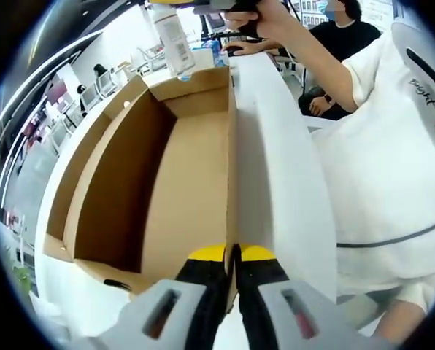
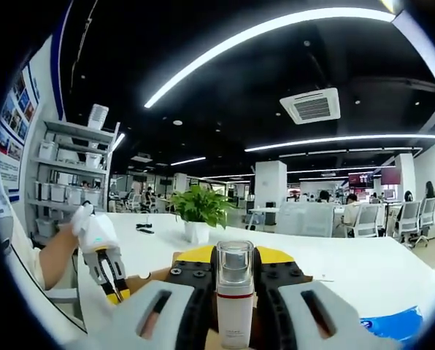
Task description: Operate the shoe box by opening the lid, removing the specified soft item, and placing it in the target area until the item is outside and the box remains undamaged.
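Observation:
An open brown cardboard shoe box (image 1: pixel 166 182) lies on the white table, empty inside. My left gripper (image 1: pixel 232 255), with yellow-tipped jaws, is shut on the top edge of the box's near right wall. A white bottle (image 2: pixel 234 299) with a clear cap and a red band stands upright between the jaws of my right gripper (image 2: pixel 234 266), which is shut on it. In the left gripper view the same bottle (image 1: pixel 175 36) hangs above the far end of the box. A gloved hand holds the left gripper (image 2: pixel 112 281) at a brown box edge (image 2: pixel 148 281).
A person in a white shirt (image 1: pixel 393 160) stands close on the box's right side. The white table (image 1: pixel 283 175) runs along that side. A potted plant (image 2: pixel 198 211) and a blue packet (image 2: pixel 393 324) sit on the table. Shelves with bins (image 2: pixel 64 182) stand behind.

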`<action>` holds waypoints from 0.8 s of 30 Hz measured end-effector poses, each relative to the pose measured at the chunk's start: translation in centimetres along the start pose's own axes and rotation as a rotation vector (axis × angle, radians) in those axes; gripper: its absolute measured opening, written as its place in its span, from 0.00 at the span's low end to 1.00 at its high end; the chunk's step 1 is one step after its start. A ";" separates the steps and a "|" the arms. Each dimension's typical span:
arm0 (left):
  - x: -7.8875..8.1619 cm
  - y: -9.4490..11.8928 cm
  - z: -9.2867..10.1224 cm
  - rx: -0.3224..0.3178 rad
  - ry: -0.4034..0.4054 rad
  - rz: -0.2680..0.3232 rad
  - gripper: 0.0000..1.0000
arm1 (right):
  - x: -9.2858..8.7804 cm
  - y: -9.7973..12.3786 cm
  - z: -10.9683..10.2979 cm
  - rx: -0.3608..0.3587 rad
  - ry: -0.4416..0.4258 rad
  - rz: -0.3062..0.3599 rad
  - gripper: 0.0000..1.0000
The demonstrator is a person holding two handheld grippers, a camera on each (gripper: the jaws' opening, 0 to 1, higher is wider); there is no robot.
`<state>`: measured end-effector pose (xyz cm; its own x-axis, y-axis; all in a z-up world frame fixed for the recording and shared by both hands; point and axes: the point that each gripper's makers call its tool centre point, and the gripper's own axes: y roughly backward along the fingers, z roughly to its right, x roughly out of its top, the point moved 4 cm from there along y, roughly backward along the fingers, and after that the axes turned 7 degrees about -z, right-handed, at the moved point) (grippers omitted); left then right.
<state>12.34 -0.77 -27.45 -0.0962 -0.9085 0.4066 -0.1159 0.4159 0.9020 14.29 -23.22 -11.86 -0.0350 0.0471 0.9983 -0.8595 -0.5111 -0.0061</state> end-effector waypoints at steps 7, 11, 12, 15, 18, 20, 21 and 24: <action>0.0 0.0 0.1 0.012 -0.023 0.007 0.03 | 0.2 0.4 0.1 0.000 0.017 0.007 0.18; 0.0 -0.1 0.1 0.010 -0.018 0.005 0.03 | 0.3 0.6 0.2 -0.004 0.016 0.016 0.18; 0.0 -0.1 0.1 0.008 -0.019 0.004 0.03 | 0.4 0.7 0.2 -0.007 0.021 0.023 0.18; 0.0 -0.1 0.0 0.001 -0.016 0.000 0.03 | 0.8 1.1 0.3 -0.006 0.030 0.035 0.18; 0.0 -0.1 0.1 -0.004 -0.012 -0.003 0.03 | 1.2 1.5 0.4 -0.011 0.037 0.044 0.18; -0.1 -0.1 0.1 -0.004 -0.010 -0.004 0.03 | 1.5 1.9 0.6 -0.014 0.044 0.046 0.18; -0.1 -0.1 0.1 -0.003 -0.012 -0.003 0.03 | 1.5 2.1 0.7 -0.020 0.046 0.047 0.18; -0.1 -0.1 0.1 0.004 -0.022 0.000 0.03 | 1.7 2.7 0.9 -0.035 0.051 0.051 0.18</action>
<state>12.26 -0.71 -27.62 -0.1176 -0.9077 0.4029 -0.1198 0.4157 0.9016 12.35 -25.34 -10.10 -0.1043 0.0661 0.9924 -0.8730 -0.4840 -0.0595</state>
